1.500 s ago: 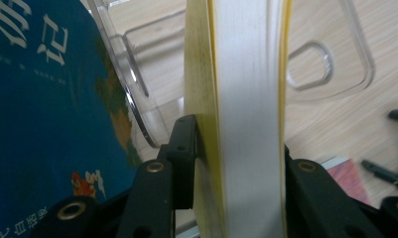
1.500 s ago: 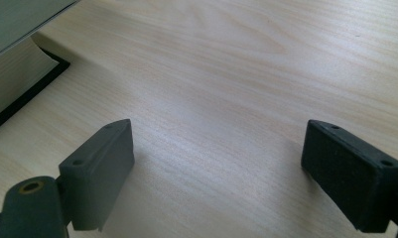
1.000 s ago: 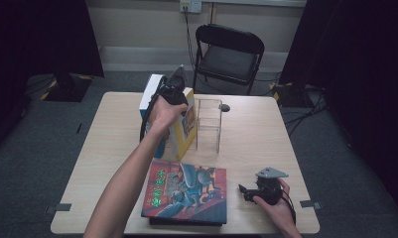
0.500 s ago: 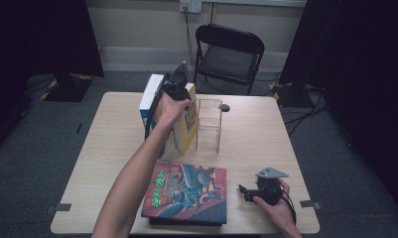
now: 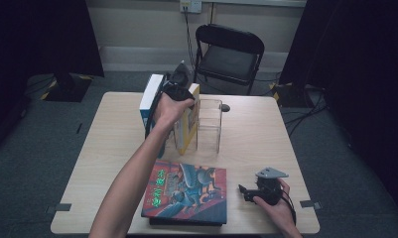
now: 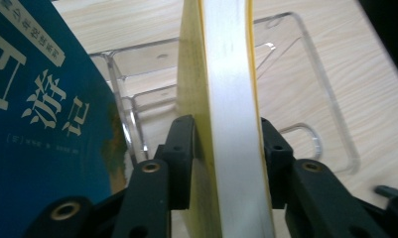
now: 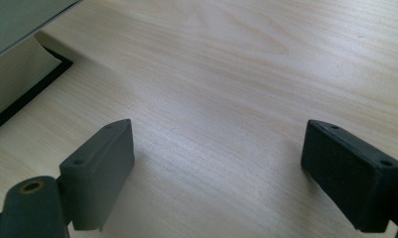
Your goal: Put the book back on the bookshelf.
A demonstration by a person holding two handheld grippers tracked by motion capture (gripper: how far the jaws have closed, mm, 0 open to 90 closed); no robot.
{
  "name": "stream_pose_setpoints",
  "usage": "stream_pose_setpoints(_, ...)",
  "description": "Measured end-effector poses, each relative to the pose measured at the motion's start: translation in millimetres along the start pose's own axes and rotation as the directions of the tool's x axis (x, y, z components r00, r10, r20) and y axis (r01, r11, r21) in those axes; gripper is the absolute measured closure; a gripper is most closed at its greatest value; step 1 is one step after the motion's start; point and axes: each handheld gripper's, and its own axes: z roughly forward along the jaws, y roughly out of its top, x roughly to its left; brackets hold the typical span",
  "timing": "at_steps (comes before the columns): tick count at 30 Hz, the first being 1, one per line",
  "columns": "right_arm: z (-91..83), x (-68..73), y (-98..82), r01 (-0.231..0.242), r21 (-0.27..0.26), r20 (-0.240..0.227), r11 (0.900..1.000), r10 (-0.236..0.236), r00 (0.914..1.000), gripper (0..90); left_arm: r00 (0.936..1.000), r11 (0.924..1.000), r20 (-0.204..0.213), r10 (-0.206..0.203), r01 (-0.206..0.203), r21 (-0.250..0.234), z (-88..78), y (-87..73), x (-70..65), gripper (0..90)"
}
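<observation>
A yellow book [image 5: 189, 126] stands on edge in a clear plastic rack [image 5: 210, 124], next to an upright blue book [image 5: 149, 96]. My left gripper [image 5: 179, 84] comes down on it from above. In the left gripper view the yellow book [image 6: 231, 99] is between the jaws of the left gripper [image 6: 226, 144]. They have just been opening, and the pads sit right at the covers with a thin gap on the right. The blue book [image 6: 37, 124] is to its left. My right gripper [image 5: 247, 191] rests open on the table at the front right, and nothing is between the jaws of the right gripper [image 7: 219, 163].
A colourful book [image 5: 186, 193] lies flat on a black one at the table's front edge, and its corner [image 7: 18, 74] is left of my right gripper. A small dark object [image 5: 225, 107] sits behind the rack. A black chair [image 5: 229, 52] stands beyond the table.
My left hand has shifted slightly right with the yellow book, which now stands straighter in the rack. The right hand has not moved.
</observation>
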Motion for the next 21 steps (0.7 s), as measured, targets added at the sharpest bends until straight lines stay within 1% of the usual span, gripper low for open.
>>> stream_pose_setpoints(2, 0.0, 0.1, 0.0, 0.000, 0.000, 0.001, 1.000, 0.000, 1.0000, 12.9, 0.9998, 0.9999, 0.015, 0.013, -0.013, 0.008, -3.5, -2.2, -1.3, 60.5)
stream_pose_setpoints(4, 0.0, 0.1, 0.0, 0.000, 0.000, 0.001, 1.000, 0.000, 1.0000, 13.0, 0.9993, 0.9997, 0.033, 0.019, -0.018, -0.019, -8.9, -6.2, -2.8, 59.2)
stream_pose_setpoints(6, 0.1, 0.3, 0.0, -0.001, 0.000, 0.001, 1.000, 0.001, 1.0000, 12.9, 0.9974, 0.9994, 0.068, 0.025, -0.024, -0.025, -11.4, -10.3, -2.9, 59.0)
stream_pose_setpoints(7, 0.1, 0.4, 0.1, -0.001, 0.000, 0.002, 1.000, 0.001, 1.0000, 12.9, 0.9960, 0.9994, 0.087, 0.019, -0.016, -0.030, -12.1, -12.4, -2.8, 59.1)
stream_pose_setpoints(8, 0.1, 0.5, 0.1, -0.002, 0.000, 0.002, 1.000, 0.002, 1.0000, 13.0, 0.9940, 0.9993, 0.108, 0.019, -0.016, -0.033, -12.5, -13.9, -2.6, 59.0)
stream_pose_setpoints(9, 0.2, 0.4, 0.1, -0.001, 0.000, 0.002, 1.000, 0.001, 1.0000, 12.9, 0.9926, 0.9990, 0.119, 0.023, -0.018, -0.040, -13.1, -15.3, -3.4, 58.2)
stream_pose_setpoints(12, 0.4, 0.8, 0.3, -0.002, 0.000, 0.003, 1.000, 0.002, 1.0000, 12.9, 0.9914, 0.9982, 0.124, 0.042, -0.036, -0.048, -13.5, -17.6, -7.8, 57.1)
stream_pose_setpoints(14, 0.8, 0.7, 0.5, 0.000, -0.001, 0.002, 1.000, 0.000, 1.0000, 12.9, 0.9876, 0.9979, 0.149, 0.049, -0.042, -0.049, -12.3, -17.8, -9.5, 56.2)
stream_pose_setpoints(16, 0.9, 0.9, 0.7, -0.001, -0.001, 0.003, 1.000, 0.001, 1.0000, 12.9, 0.9854, 0.9970, 0.161, 0.057, -0.048, -0.060, -10.0, -17.8, -11.7, 55.2)
stream_pose_setpoints(19, 0.9, 0.9, 0.7, 0.000, -0.001, 0.003, 1.000, 0.000, 1.0000, 12.9, 0.9837, 0.9969, 0.172, 0.052, -0.041, -0.067, -7.4, -16.7, -12.4, 54.2)
stream_pose_setpoints(21, 0.9, 0.9, 0.7, 0.000, -0.001, 0.003, 1.000, 0.000, 1.0000, 12.9, 0.9815, 0.9966, 0.181, 0.063, -0.052, -0.064, -6.2, -15.9, -13.6, 53.4)
